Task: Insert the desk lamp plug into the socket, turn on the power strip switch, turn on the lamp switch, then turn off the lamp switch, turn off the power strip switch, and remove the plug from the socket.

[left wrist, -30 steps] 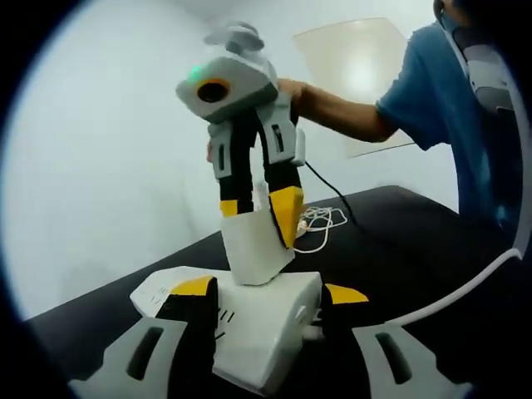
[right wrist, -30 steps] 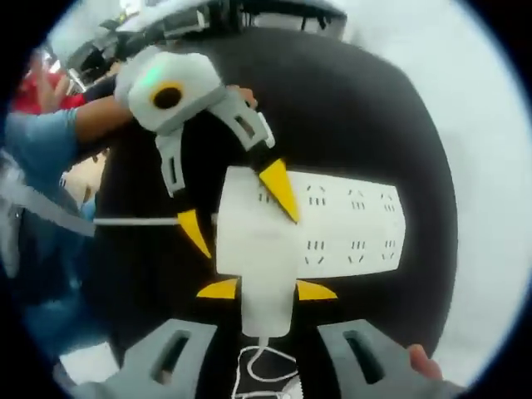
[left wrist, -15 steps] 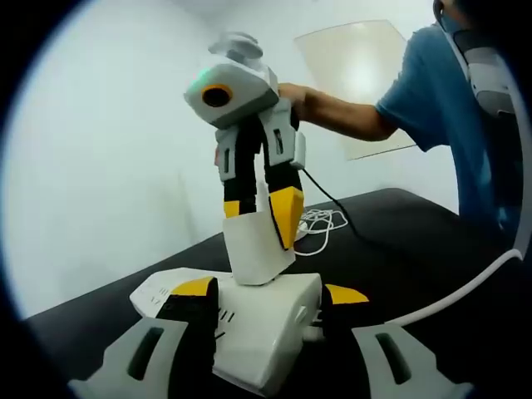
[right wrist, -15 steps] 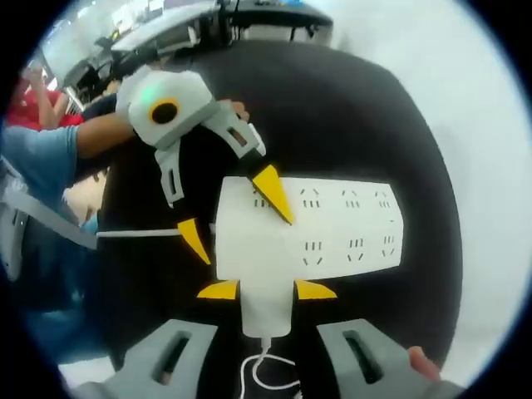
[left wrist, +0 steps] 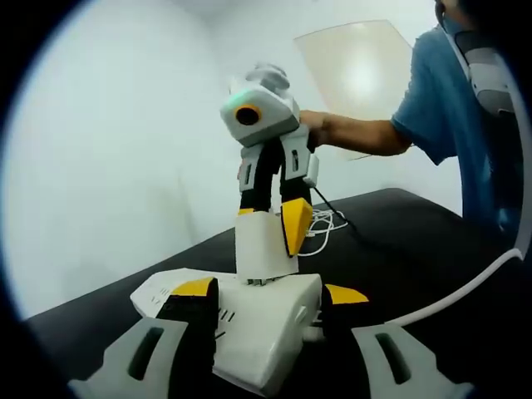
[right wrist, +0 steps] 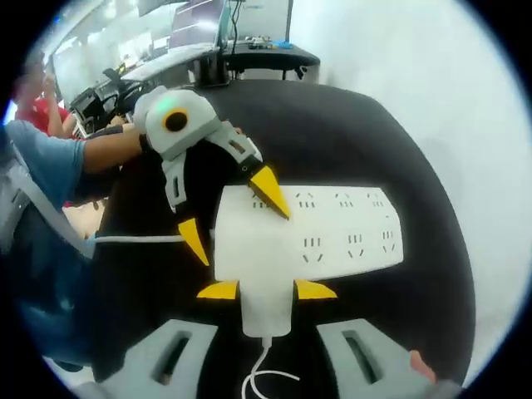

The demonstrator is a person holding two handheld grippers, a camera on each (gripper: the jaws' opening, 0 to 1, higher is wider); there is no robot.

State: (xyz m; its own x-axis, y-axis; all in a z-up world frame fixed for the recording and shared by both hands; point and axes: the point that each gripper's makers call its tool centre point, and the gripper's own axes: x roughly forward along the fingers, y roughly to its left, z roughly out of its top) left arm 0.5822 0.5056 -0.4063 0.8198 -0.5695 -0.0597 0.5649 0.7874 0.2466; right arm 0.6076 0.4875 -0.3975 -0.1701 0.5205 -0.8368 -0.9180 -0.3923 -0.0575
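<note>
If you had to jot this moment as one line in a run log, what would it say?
left tongs: clamped on power strip end | right tongs: gripping plug adapter | plug: prongs visible above strip, apparently out | surface: black table

A black table [right wrist: 416, 274] carries everything here. Flat on it lies a white power strip [right wrist: 349, 233], stretching away to the right of the right gripper's jaws [right wrist: 267, 290], its rows of sockets facing up. Beyond the left gripper [left wrist: 270, 291], a loose coil of white cord [left wrist: 328, 223] rests on the dark top.
</note>
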